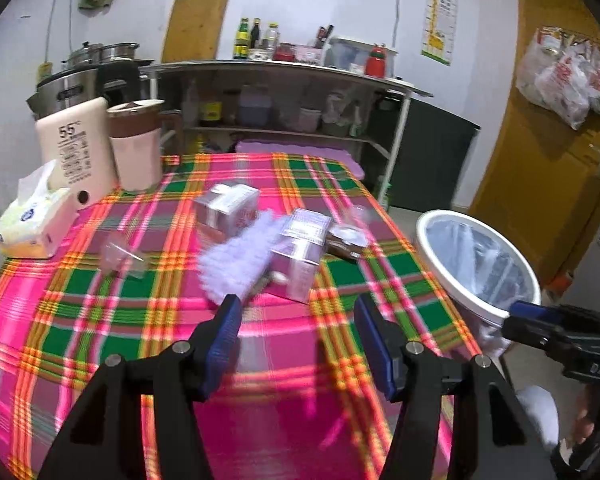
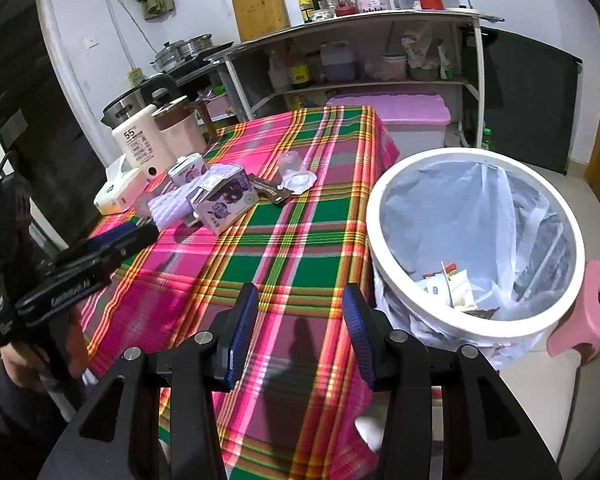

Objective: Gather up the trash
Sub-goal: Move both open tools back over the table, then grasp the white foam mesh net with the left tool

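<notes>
Both jaws spread w/ nothing between: left gripper (image 1: 298,314), right gripper (image 2: 300,306). Trash sits mid-table, well apart from the bin (image 2: 384,216) off the table's edge: nearest milk carton (image 1: 296,264), purple wrapper (image 1: 236,264) touching it. We'd square the left on the carton's narrow sides, close firmly, then carry to the bin.

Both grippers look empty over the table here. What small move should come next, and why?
Probably ease the open left gripper forward onto the nearer purple carton: it lies just beyond the fingertips, and the lined bin stands beside the table to receive it.
</notes>
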Tool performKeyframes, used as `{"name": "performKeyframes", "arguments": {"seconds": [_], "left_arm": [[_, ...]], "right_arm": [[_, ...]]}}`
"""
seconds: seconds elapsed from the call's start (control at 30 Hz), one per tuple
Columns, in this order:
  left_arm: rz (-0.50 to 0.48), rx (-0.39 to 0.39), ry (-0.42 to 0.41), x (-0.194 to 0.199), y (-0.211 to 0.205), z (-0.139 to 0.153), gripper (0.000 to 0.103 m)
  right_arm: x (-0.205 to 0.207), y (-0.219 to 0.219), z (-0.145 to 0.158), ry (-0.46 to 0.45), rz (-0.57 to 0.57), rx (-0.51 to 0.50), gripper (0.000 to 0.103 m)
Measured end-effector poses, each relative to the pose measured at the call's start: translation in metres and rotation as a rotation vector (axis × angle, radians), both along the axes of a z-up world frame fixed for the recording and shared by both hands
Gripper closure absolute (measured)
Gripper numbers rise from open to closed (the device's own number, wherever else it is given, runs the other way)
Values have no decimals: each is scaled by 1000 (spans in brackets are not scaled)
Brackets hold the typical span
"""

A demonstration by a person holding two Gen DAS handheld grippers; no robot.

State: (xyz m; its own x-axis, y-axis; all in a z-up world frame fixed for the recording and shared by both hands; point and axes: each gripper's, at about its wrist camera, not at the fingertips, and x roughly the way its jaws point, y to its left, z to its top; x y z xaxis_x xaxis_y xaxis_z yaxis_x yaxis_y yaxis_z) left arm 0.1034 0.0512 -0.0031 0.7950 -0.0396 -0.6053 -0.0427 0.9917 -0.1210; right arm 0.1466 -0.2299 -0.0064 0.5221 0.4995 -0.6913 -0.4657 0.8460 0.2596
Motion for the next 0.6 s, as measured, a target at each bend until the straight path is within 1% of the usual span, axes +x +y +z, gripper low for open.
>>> {"name": "performKeyframes", "arguments": {"seconds": [0.23,0.33,0.47,0.6], "left_arm": [[32,29,7,19,24,-4,41],[29,36,15,31,29,-7,39],[13,35,45,44,31,-15,39],[-8,51,69,54,28,-23,40]], "right_arm": [[7,8,-6,18,11,-6,58],[11,9,-9,25,10,-9,58],[16,9,-12,36,5,-12,58],[20,9,-16,46,1,-14,58]]}}
